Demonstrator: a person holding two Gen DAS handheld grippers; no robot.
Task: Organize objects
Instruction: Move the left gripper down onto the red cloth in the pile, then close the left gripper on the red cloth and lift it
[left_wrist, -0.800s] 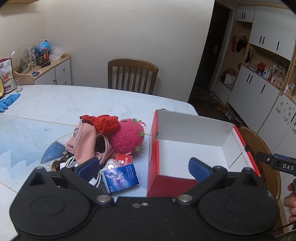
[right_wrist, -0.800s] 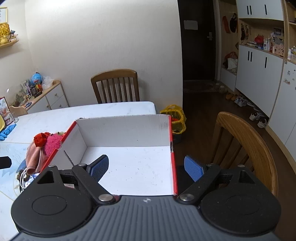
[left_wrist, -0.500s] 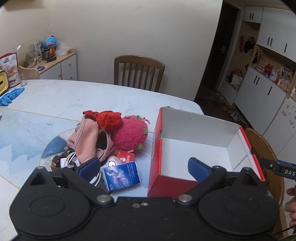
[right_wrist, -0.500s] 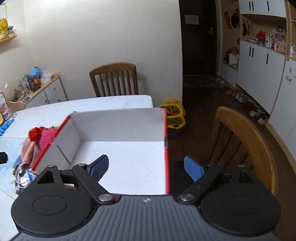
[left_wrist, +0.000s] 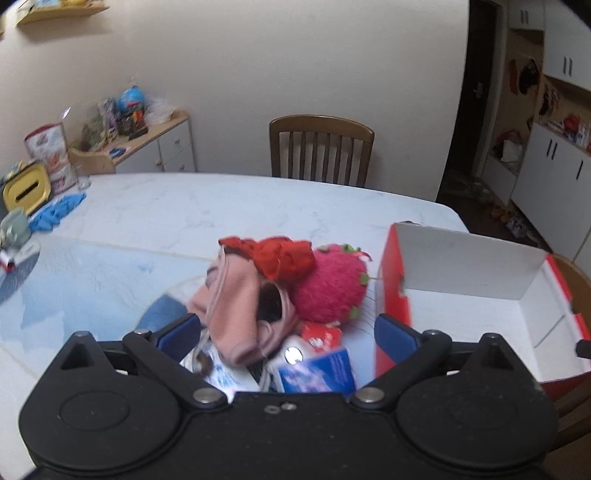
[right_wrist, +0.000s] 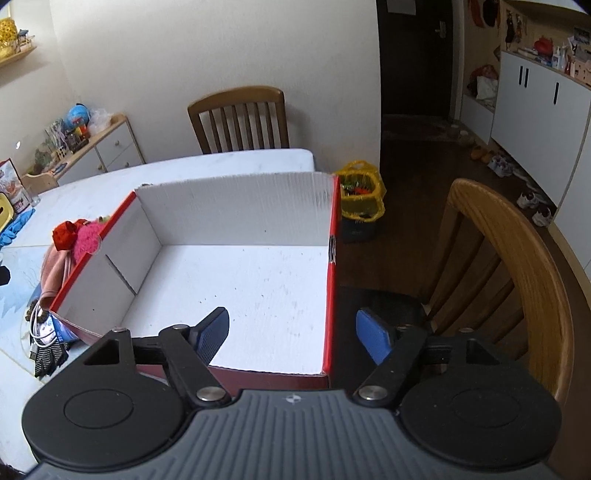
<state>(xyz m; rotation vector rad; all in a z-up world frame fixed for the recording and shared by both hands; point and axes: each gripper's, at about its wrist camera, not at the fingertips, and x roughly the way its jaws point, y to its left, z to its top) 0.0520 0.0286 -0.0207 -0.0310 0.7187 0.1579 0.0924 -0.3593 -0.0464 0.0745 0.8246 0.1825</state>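
Observation:
A pile lies on the white table: a pink garment, a red cloth, a pink strawberry plush, a blue booklet, a red packet and white cables. My left gripper is open and empty, just above the near side of the pile. An empty red box with white inside stands right of the pile. My right gripper is open and empty, with its fingers either side of the box's right wall near the front corner.
A wooden chair stands behind the table and another right of the box. Blue gloves, a yellow tin and a mug sit at the table's far left. A yellow bag is on the floor.
My left gripper has swung left and forward over the pile, so the box has slid to the right of its view. My right gripper has moved closer to the box and its fingers stand narrower.

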